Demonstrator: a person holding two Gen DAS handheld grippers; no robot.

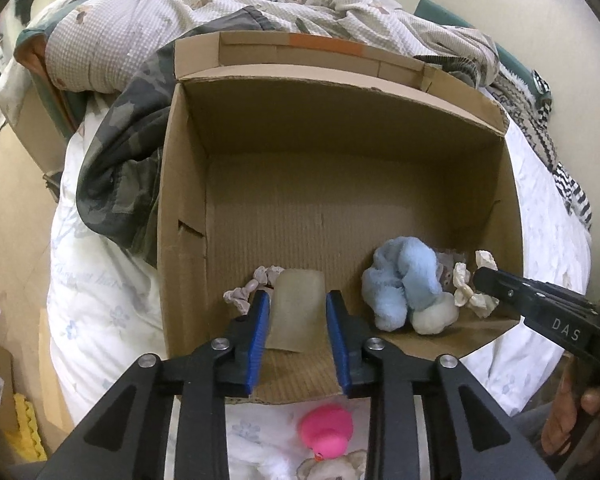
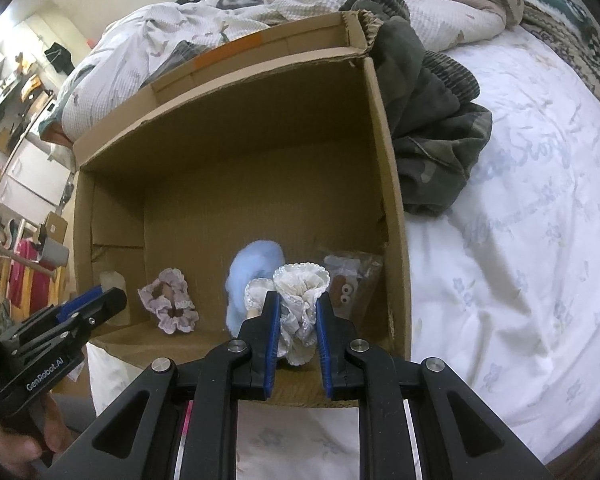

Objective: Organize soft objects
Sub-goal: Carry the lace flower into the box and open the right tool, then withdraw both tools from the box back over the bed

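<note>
1. While the cardboard box (image 1: 188, 216) sits open on a white floral bedsheet (image 2: 520, 280), both grippers reach over its near wall.
2. Seen from its own wrist camera, the left gripper (image 1: 297, 320) has its blue-padded fingers apart around a translucent beige soft piece (image 1: 296, 312); the pads sit right at its edges, and I cannot tell whether they press on it.
3. A lilac scrunchie (image 2: 168, 306) lies on the box floor just beside that piece (only partly visible from the left wrist).
4. Over at the right side, the right gripper (image 2: 298, 316) is clamped on a white lace scrunchie (image 2: 300, 296), holding it inside the box near the right-hand wall.
5. Touching the white scrunchie is a light blue fluffy toy (image 1: 404, 284), resting on the box floor with a white plush part (image 1: 436, 318) at its base.
6. A small clear bag with a googly-eyed brown item (image 2: 346, 286) lies in the box's right corner.
7. Outside the box, on the sheet in front of it, a pink rubber duck (image 1: 326, 432) lies next to a grey plush toy (image 1: 332, 468).
8. A camouflage garment (image 2: 432, 136) lies bunched against the box's outer wall, and a rumpled patterned quilt (image 1: 220, 0) lies behind the box.
</note>
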